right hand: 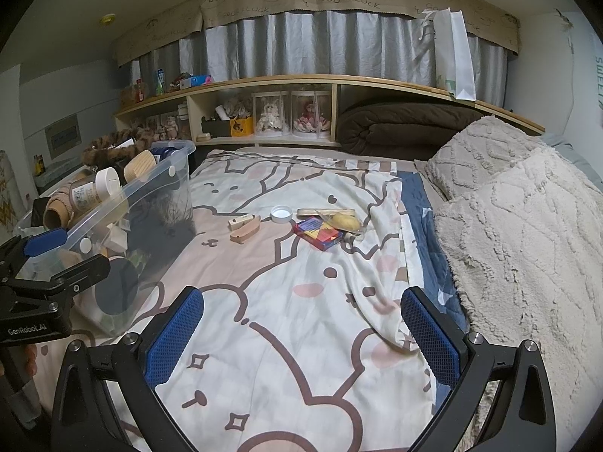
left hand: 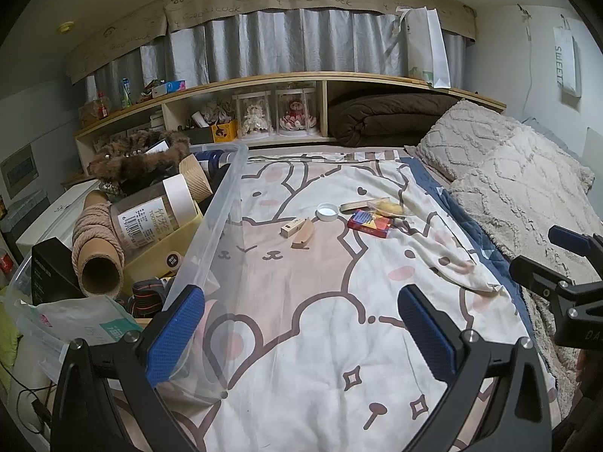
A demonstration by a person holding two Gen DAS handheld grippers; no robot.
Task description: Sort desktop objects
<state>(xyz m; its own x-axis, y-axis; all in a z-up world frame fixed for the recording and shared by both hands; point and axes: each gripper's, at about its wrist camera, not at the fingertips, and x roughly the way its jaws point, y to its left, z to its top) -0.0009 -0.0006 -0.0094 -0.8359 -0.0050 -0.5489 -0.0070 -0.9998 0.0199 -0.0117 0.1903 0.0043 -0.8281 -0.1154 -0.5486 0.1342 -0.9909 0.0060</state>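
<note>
Both tools, left (left hand: 301,333) and right (right hand: 301,333), wide open, empty; cord-wrapped tube (left hand: 98,252) mouth plain only from left wrist.

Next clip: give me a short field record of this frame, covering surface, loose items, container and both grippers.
surface: cartoon-print bedsheet
loose items: white round lid, red card box, small tan box, curved wooden piece, flat wooden stick, yellow item in clear wrap
container: clear plastic bin, on the left, already full of clutter
left gripper: open, empty
right gripper: open, empty
progress: loose items not yet picked up
</note>
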